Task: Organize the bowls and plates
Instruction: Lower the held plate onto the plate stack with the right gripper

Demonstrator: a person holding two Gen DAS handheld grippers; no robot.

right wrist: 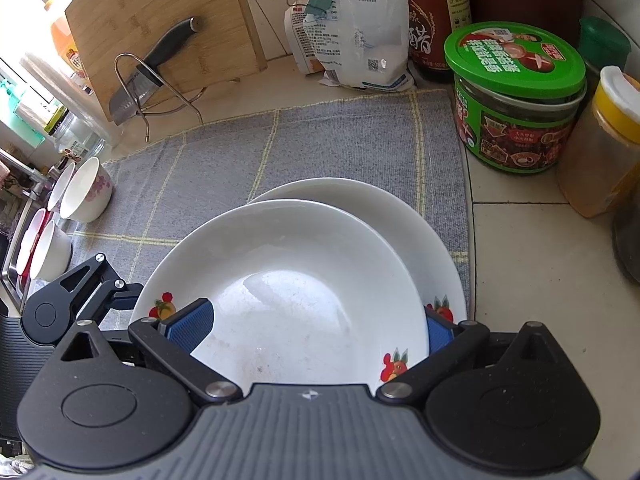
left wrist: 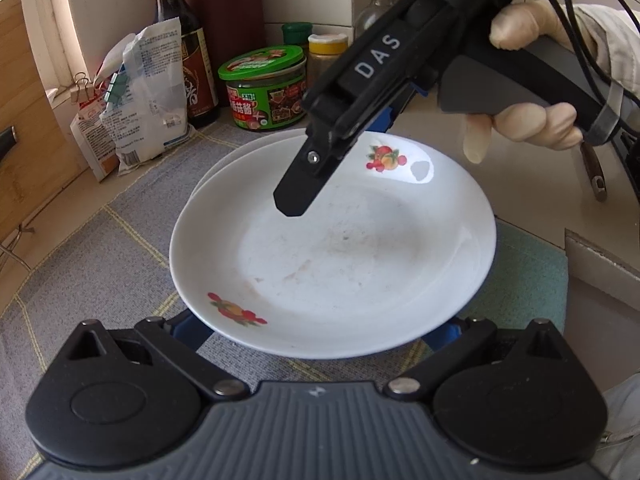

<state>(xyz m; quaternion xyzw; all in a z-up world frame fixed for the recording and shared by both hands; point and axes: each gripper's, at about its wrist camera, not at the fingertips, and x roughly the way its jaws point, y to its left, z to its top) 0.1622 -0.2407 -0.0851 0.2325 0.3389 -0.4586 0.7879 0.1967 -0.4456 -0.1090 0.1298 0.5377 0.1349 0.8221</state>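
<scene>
I see a grey checked cloth (right wrist: 340, 148) on a tiled counter (right wrist: 532, 260), jars behind. The top plate (right wrist: 288, 280) rests on another plate (right wrist: 384, 208). My right gripper (right wrist: 312, 328) spreads wide over it, left gripper (left wrist: 320, 332) wide underneath

Your left wrist camera sits low behind its own gripper (left wrist: 316, 330), looking forward and down, close on the top plate (left wrist: 332, 248). It faces the back corner of the counter: green-lidded jar (left wrist: 264, 88), dark bottle (left wrist: 192, 60), white bag (left wrist: 148, 92).

Your right wrist camera looks from the opposite rim of the same plate (right wrist: 288, 292), also close and steeply downward, facing the cutting board (right wrist: 160, 28) and bowls (right wrist: 86, 190) at far left.

Both views share the two stacked plates, the grey cloth (right wrist: 280, 148), jar, bottle and bag. Each camera catches the other tool: your right gripper (left wrist: 296, 196) crosses the left view from upper right; your left gripper's linkage (right wrist: 80, 292) shows at the right view's lower left.
</scene>
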